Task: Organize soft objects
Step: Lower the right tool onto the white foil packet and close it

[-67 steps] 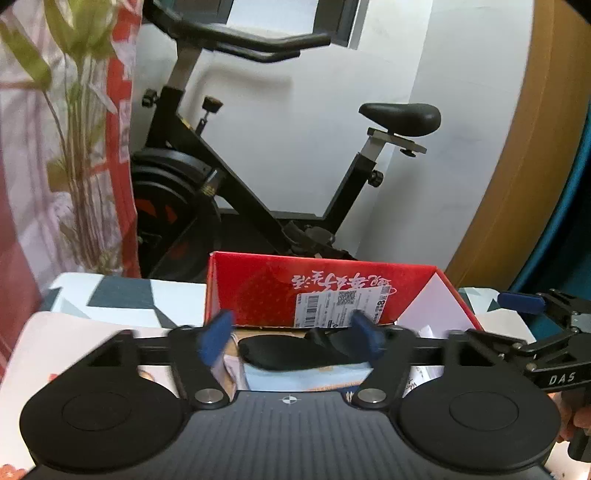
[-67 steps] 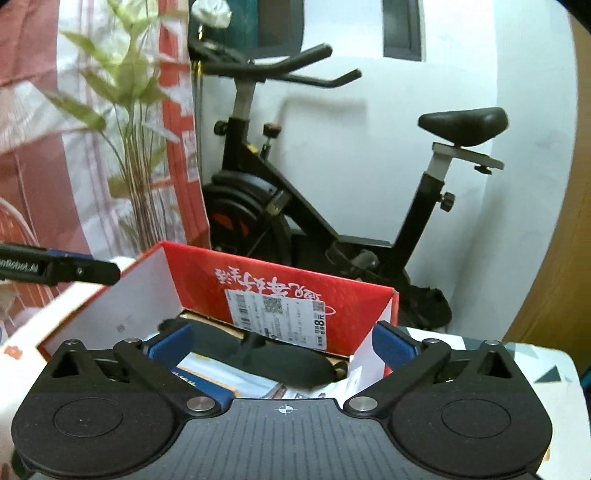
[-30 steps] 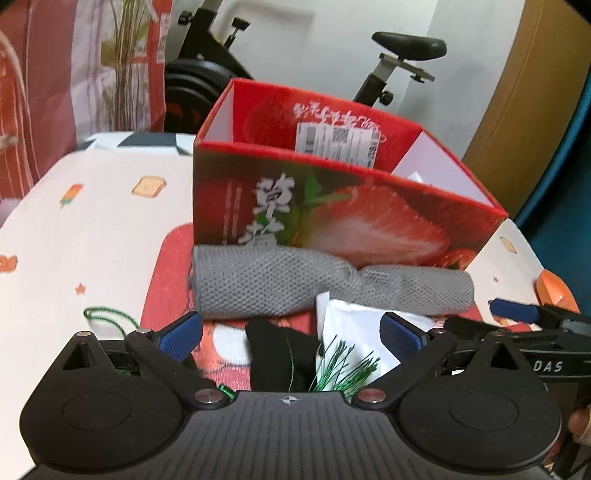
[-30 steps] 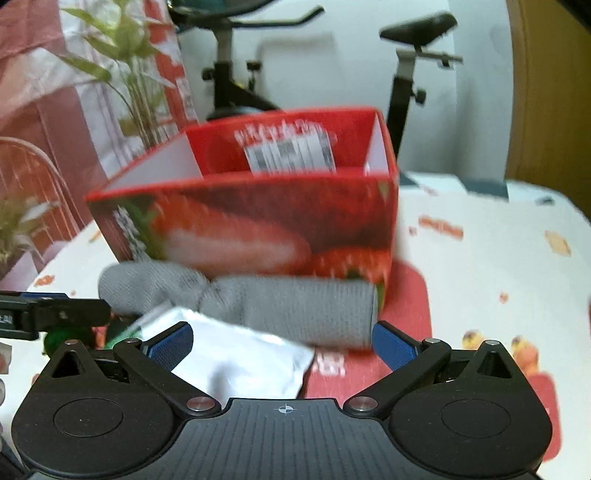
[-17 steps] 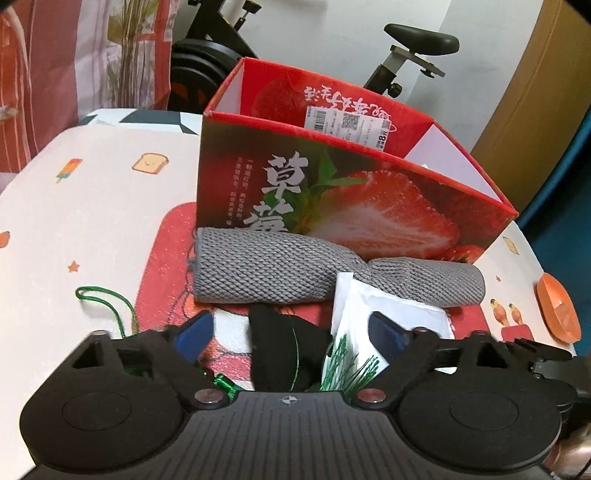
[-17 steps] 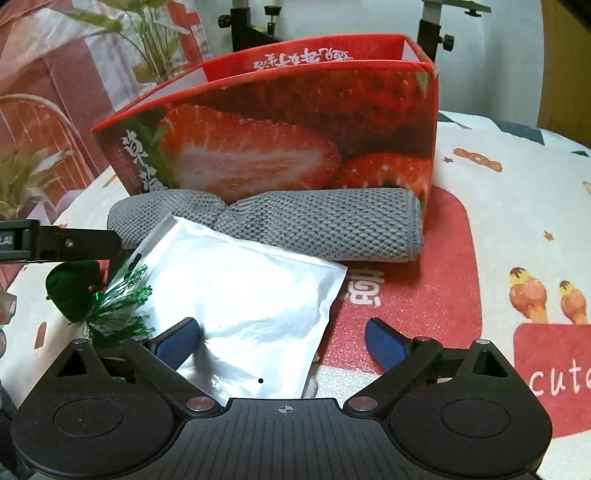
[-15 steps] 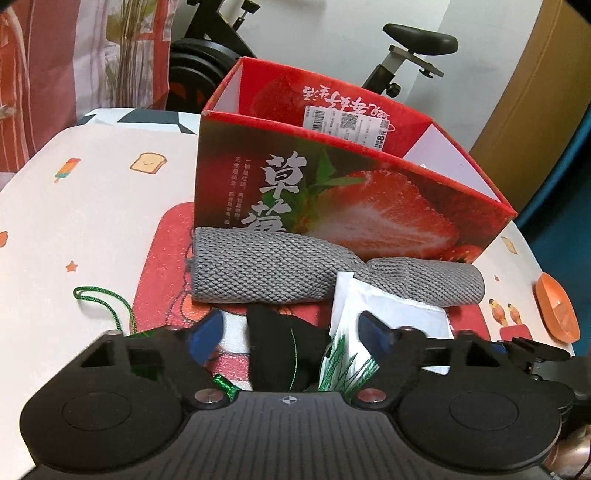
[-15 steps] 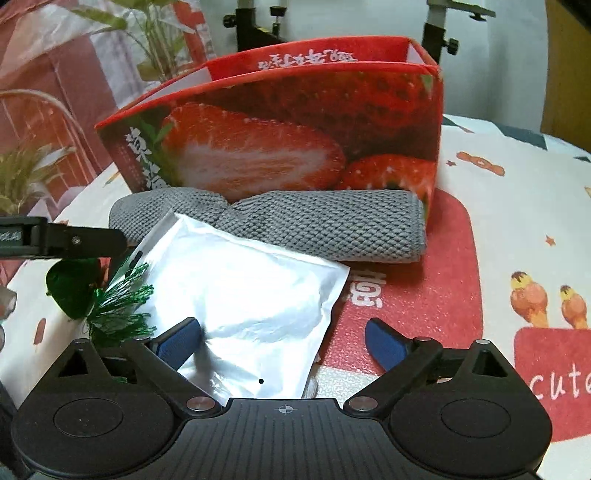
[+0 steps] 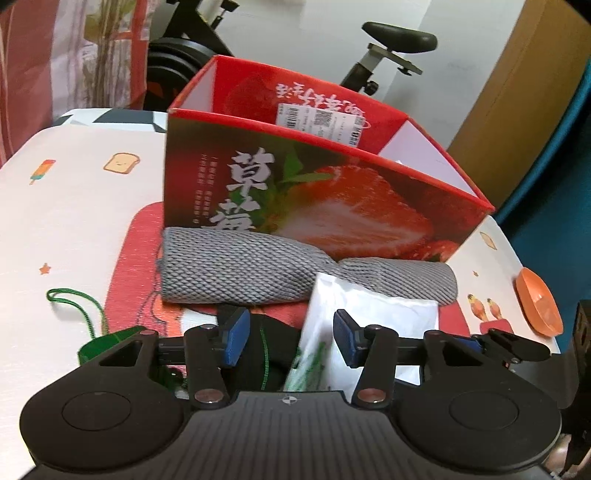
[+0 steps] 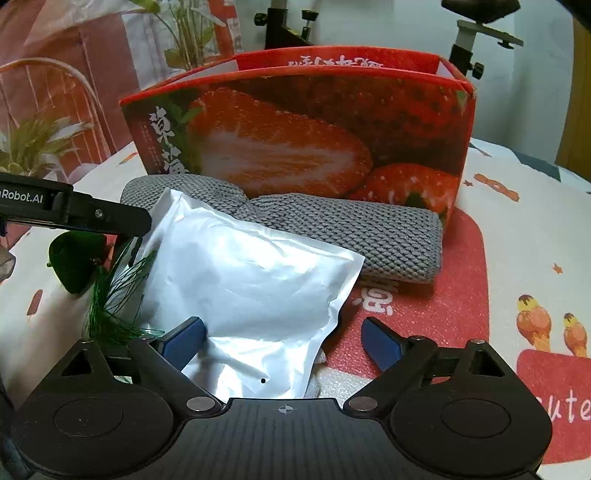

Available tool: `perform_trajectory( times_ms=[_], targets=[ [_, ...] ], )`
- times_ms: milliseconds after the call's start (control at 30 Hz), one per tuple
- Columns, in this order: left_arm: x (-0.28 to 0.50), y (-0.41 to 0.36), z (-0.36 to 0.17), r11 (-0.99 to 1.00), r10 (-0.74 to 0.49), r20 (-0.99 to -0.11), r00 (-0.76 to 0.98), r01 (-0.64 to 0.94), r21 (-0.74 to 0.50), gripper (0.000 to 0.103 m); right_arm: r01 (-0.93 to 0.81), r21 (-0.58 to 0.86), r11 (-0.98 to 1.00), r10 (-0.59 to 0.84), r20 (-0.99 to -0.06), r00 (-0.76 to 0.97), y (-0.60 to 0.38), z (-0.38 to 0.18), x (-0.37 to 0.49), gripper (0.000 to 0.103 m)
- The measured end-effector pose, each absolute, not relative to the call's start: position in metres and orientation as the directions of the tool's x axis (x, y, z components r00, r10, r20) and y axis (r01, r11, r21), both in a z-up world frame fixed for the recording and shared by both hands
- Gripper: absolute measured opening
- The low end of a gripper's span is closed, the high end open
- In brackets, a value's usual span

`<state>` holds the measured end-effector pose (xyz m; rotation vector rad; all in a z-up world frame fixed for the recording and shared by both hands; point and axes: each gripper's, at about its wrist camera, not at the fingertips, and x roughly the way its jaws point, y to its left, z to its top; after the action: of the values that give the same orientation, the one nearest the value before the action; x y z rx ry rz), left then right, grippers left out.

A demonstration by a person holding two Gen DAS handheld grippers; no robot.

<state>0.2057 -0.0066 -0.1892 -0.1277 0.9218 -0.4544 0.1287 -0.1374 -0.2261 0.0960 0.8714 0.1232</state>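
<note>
- Both jaws stand apart: your left gripper (image 9: 288, 341) is narrowed around a dark soft item (image 9: 275, 354) with green threads but its pads do not visibly touch it, and your right gripper (image 10: 282, 341) is wide, straddling the near edge of the white pouch (image 10: 251, 273) without pinching it.
- Largest on the table, the red strawberry box (image 9: 325, 206) stands open-topped at the far side, and I judge it to be where the soft things go.
- Next, the grey knitted cloth (image 9: 258, 273) lies rolled against the box's near wall; it looks limp and grippy, so you would do best to pinch it mid-roll.
- Then the white pouch leans on the cloth's near side; it looks light, crinkly and slippery, so take it deep by the near edge, not by a corner.
- Smaller, the dark item sits just left of the pouch, and its loose threads could snag your pads.
- Left of that, a green cord (image 9: 70, 306) trails on the tablecloth (image 9: 74, 206), which is printed with cartoons and looks smooth.
- At the right edge lies an orange dish (image 9: 539, 306).
- Beyond the table stand an exercise bike (image 9: 384, 48) and a plant (image 10: 184, 26), well apart from your work.
</note>
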Motion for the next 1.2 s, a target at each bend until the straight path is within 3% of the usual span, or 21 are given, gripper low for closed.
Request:
perform_trajectory(
  times_ms=[267,433,1100,1200],
  targets=[
    [0.2,-0.015,-0.198,0.889,-0.444,-0.744,0.5,0.353,-0.293,0.049,-0.09,0.129,0.988,0.156,-0.749,0.644,-0.134,-0.226,0.128,0.085],
    [0.196,-0.014,-0.196,0.881,-0.455,-0.734,0.504,0.372,-0.29,0.039,-0.097,0.13,0.987,0.161,-0.744,0.648,-0.134,-0.226,0.127,0.083],
    [0.196,-0.022,-0.207,0.851,-0.496,-0.737,0.459,0.427,-0.307,0.039,-0.131,0.136,0.982,0.188,-0.74,0.646,-0.132,-0.225,0.125,0.071],
    [0.198,-0.02,-0.208,0.85,-0.503,-0.736,0.454,0.416,-0.324,0.039,-0.13,0.141,0.981,0.192,-0.742,0.642,-0.132,-0.223,0.125,0.064]
  ],
)
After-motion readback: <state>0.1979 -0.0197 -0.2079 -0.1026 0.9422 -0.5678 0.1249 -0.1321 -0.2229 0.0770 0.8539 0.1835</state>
